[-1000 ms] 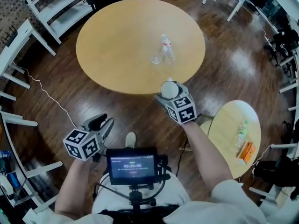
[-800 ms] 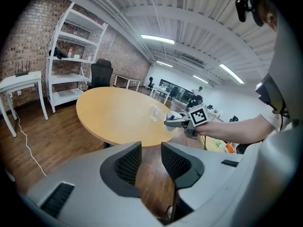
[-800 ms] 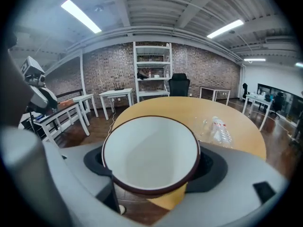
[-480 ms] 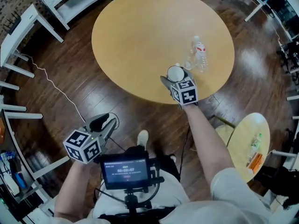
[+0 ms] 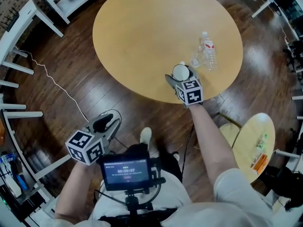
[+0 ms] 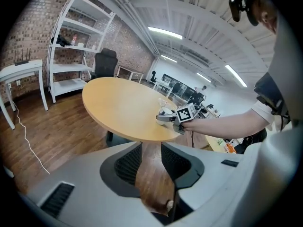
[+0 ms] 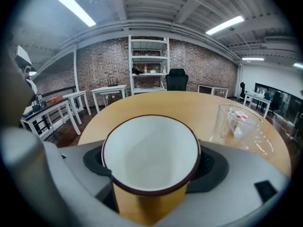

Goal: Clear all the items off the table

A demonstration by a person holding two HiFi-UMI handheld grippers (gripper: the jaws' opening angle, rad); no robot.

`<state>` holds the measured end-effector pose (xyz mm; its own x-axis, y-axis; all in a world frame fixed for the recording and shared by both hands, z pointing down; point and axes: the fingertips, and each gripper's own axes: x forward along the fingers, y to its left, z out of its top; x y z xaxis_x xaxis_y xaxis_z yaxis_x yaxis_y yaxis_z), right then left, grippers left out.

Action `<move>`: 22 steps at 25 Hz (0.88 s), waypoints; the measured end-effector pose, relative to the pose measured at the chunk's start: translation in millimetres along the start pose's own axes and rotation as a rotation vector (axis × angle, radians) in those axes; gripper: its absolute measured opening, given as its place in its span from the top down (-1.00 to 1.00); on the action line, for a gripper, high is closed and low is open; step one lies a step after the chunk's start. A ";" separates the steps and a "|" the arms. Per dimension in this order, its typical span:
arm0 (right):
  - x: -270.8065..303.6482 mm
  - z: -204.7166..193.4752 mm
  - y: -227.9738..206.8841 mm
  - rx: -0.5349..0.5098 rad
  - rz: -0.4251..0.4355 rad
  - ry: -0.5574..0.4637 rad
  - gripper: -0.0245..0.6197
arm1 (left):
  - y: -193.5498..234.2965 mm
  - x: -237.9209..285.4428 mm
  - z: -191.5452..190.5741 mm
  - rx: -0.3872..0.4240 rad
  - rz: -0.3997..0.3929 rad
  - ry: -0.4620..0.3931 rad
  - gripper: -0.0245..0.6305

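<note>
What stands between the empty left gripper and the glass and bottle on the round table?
The right gripper, shut on the yellow cup, stands almost directly in that line, just in front of the glass and bottle. The left gripper hangs open over the floor, short of the table.

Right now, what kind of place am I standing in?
Probably a loft-style office or lab: exposed brick wall, white metal shelving unit, black swivel office chair.

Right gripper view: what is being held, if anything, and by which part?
The right gripper holds a yellow cup, white inside, upright, its fingers pressing opposite side walls below the dark rim.
</note>
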<state>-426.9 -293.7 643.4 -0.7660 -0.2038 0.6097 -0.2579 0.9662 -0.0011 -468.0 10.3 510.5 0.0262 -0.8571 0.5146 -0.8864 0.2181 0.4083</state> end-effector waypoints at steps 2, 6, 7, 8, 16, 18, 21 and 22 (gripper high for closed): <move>-0.3 3.9 3.8 0.017 0.006 -0.007 -0.59 | -0.6 2.9 3.1 0.013 -0.010 0.006 0.52; -20.4 7.2 3.8 0.003 0.003 -0.013 -0.73 | -12.5 10.2 13.1 0.036 -0.043 0.000 0.51; -30.6 6.8 0.2 -0.002 -0.003 -0.020 -0.73 | -17.9 15.0 15.4 0.043 -0.054 -0.004 0.52; -42.9 6.2 -4.1 -0.002 -0.014 -0.029 -0.73 | -23.7 20.2 17.8 0.053 -0.066 -0.007 0.52; -169.4 -4.5 -11.8 0.075 -0.108 -0.119 -0.73 | -82.2 49.5 21.0 0.128 -0.189 0.022 0.52; -211.6 -16.1 -20.1 0.112 -0.151 -0.139 -0.73 | -110.3 63.2 17.2 0.160 -0.236 0.041 0.51; -277.4 -40.7 -28.5 0.170 -0.225 -0.159 -0.73 | -157.4 82.2 8.0 0.202 -0.314 0.072 0.51; -298.8 -50.3 -30.0 0.188 -0.248 -0.164 -0.73 | -173.9 87.1 4.0 0.217 -0.335 0.080 0.52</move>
<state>-160.6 -253.9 501.1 -0.7470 -0.4664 0.4739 -0.5406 0.8409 -0.0245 -313.4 -104.1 481.3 0.3580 -0.8231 0.4407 -0.8996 -0.1778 0.3988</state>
